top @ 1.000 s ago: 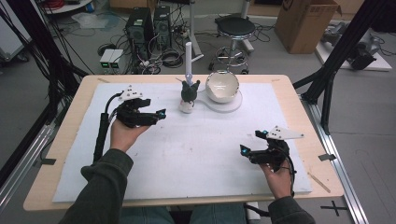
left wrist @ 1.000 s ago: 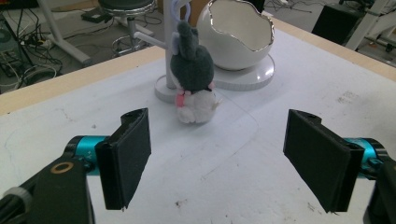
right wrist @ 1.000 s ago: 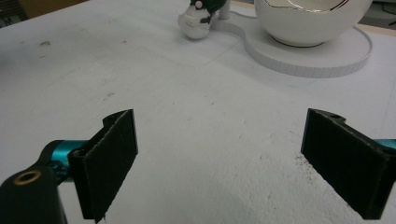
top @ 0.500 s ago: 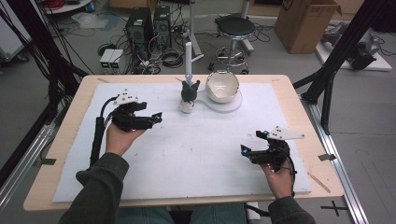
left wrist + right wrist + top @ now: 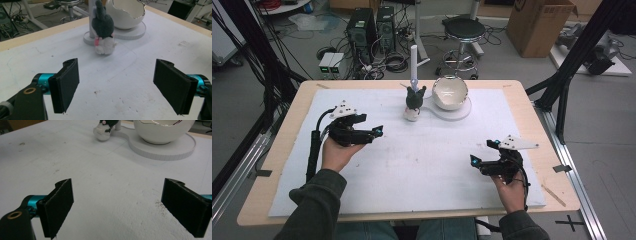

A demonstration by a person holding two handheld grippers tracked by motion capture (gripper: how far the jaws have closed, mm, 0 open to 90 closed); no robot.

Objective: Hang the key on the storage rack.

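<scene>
With both tongs spread apart and empty, pinch the plush toy (image 5: 103, 33) round its soft, light grey body; it should squash.

A small plush toy (image 5: 413, 101), dark grey above and white below with a pink patch, stands upright near the middle of the table's far edge, at the foot of a white post (image 5: 414, 61). Just beside it, a white eggshell-shaped bowl (image 5: 450, 93) with a jagged rim sits on a round white base (image 5: 462, 110).
</scene>
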